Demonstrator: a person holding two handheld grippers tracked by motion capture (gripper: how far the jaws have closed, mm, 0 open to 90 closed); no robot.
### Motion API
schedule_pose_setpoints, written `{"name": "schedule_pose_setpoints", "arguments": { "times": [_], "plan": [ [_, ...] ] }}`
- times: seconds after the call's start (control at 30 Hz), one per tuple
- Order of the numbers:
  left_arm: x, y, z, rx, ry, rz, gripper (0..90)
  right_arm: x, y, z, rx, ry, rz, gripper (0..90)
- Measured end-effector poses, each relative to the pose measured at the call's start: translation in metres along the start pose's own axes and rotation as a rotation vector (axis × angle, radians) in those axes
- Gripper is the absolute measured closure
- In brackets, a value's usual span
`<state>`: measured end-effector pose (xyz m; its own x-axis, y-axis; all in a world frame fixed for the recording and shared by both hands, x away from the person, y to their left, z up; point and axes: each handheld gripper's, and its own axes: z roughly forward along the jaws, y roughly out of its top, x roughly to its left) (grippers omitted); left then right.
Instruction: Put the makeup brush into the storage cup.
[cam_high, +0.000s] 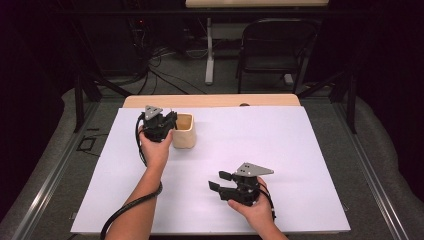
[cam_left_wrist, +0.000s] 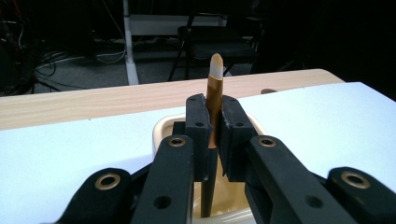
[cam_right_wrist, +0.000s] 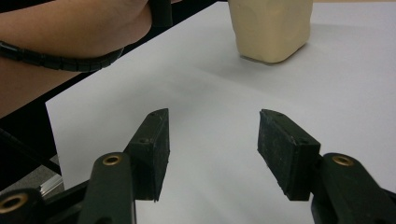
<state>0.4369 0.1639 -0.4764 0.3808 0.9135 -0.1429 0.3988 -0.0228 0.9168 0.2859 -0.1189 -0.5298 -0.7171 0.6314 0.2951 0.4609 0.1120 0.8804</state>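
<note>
Broadly, a wooden table (cam_high: 215, 100) carries a large white sheet (cam_high: 260, 145) that covers nearly all of its top, leaving a strip of pale wood along the far edge. Beyond the table, on the grey floor, stands a dark folding chair (cam_high: 277, 47) beside a white table leg, with loose cables lying nearby. On the sheet, toward the far left, sits a cream-coloured cup (cam_high: 184, 131) with rounded corners and an open top; the right gripper view shows it from the side, upright on the sheet (cam_right_wrist: 271, 29). The person's left forearm reaches in from the bottom of the high view, and the left gripper (cam_high: 161, 123) hangs just over the left side of the cup, touching or almost touching its rim. In the left gripper view its jaws are pressed together on a slim brown stick (cam_left_wrist: 215, 100) with a pale rounded tip; the stick stands upright, its lower end down inside the cup (cam_left_wrist: 161, 130) and its tip rising above the pads. The right gripper (cam_high: 218, 181) rests low over the sheet near the person's edge, well apart from the cup. Its jaws stand apart with bare white sheet between them, gripping nothing, as the right gripper view (cam_right_wrist: 212, 154) makes plain.
</note>
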Motion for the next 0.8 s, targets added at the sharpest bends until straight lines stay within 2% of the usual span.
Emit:
{"name": "schedule_pose_setpoints", "arguments": {
  "times": [0.5, 0.8],
  "plan": [
    [0.001, -0.011, 0.005, 0.018, -0.001, -0.013, 83.6, 0.0, 0.0, 0.0, 0.002, 0.002, 0.0, 43.6],
    [-0.001, -0.014, 0.006, 0.03, -0.004, -0.003, 83.6, 0.0, -0.001, 0.0, 0.008, 0.0, 0.002, 43.6]
  ]
}}
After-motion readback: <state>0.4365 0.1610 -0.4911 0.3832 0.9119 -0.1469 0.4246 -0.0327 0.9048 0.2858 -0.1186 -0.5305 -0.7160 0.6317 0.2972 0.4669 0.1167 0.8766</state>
